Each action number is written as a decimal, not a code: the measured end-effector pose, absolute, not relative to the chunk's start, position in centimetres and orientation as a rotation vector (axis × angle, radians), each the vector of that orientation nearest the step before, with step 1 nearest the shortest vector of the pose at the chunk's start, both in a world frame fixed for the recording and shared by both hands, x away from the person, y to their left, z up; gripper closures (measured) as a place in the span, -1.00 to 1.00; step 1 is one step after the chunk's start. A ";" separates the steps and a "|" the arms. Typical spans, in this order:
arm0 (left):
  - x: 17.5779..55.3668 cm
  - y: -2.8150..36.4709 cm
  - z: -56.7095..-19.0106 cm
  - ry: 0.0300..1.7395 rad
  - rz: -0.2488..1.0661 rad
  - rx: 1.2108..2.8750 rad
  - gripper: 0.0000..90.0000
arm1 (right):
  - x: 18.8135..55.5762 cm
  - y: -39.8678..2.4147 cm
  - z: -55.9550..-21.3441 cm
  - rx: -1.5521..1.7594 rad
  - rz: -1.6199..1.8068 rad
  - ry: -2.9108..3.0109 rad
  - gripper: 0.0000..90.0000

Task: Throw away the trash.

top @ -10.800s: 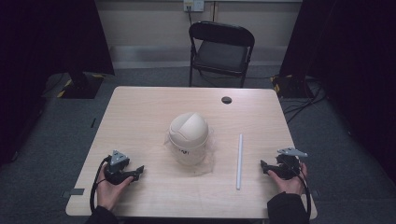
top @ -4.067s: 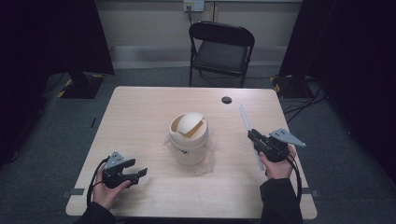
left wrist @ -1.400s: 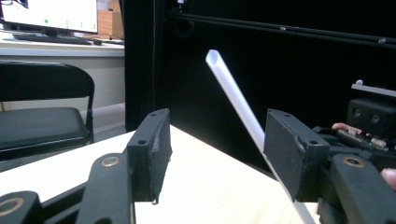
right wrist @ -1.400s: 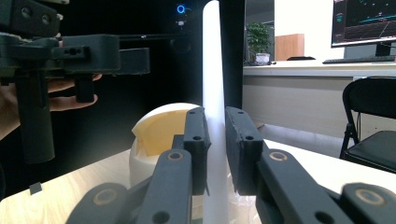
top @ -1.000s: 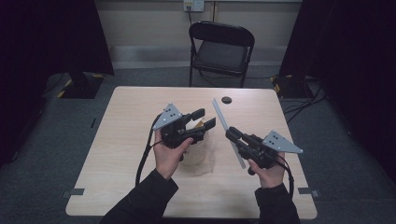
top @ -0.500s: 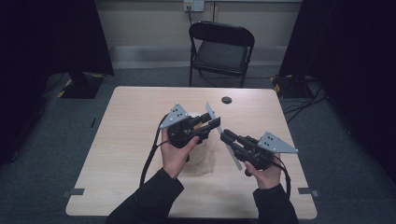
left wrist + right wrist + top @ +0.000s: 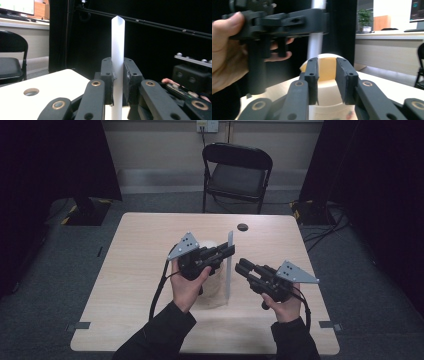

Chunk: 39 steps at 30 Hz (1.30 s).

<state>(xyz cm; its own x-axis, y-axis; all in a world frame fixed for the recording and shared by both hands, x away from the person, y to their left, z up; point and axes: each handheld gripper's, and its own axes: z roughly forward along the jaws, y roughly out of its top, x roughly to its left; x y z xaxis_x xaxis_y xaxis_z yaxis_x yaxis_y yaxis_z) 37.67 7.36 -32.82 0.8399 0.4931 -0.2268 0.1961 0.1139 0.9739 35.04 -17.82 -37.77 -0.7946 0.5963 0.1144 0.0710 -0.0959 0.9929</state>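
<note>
— Over the middle of the tabletop [image 7: 135, 270], what have you got me holding?

— Your left gripper [image 7: 220, 254] has just closed on the white straw [image 7: 229, 265]; its pads clamp the straw upright above the cup [image 7: 212, 287], which stands mid-table, well clear of every edge. I'd say it's held vertical so the lower end can go straight down into the cup.

— And my right gripper [image 7: 243, 266]?

— Its jaws have just been opening, with nothing between them, just beside the straw. You seem to have passed the straw across, so the left hand can now steer it while the right backs off.
</note>
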 end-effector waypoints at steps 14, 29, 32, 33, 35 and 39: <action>35.4 10.3 -32.4 0.548 0.243 1.453 0.78 | 37.1 -22.2 -40.2 1.047 1.723 1.706 0.20; 33.2 16.9 -31.6 0.582 0.326 1.439 0.78 | 39.1 -24.9 -45.8 1.325 1.310 1.806 -0.13; 33.1 18.1 -31.6 0.604 0.345 1.422 0.78 | 39.2 -25.4 -46.6 1.361 1.276 1.813 -0.15; 33.2 18.5 -31.6 0.608 0.357 1.420 0.78 | 39.2 -25.5 -46.8 1.369 1.260 1.818 -0.16; 33.3 19.2 -31.6 0.622 0.367 1.413 0.78 | 39.3 -25.7 -47.3 1.386 1.234 1.834 -0.17; 33.5 20.2 -31.4 0.637 0.396 1.408 0.78 | 39.4 -26.1 -48.2 1.424 1.198 1.858 -0.17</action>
<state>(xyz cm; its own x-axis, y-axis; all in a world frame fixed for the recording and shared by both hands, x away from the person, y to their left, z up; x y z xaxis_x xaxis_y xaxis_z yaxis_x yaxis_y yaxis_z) 33.51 20.24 -31.43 0.7735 0.6093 -0.1743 0.1126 0.1385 0.9839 39.37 -26.13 -48.19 -0.3233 0.9392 0.1156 0.4928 0.0628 0.8679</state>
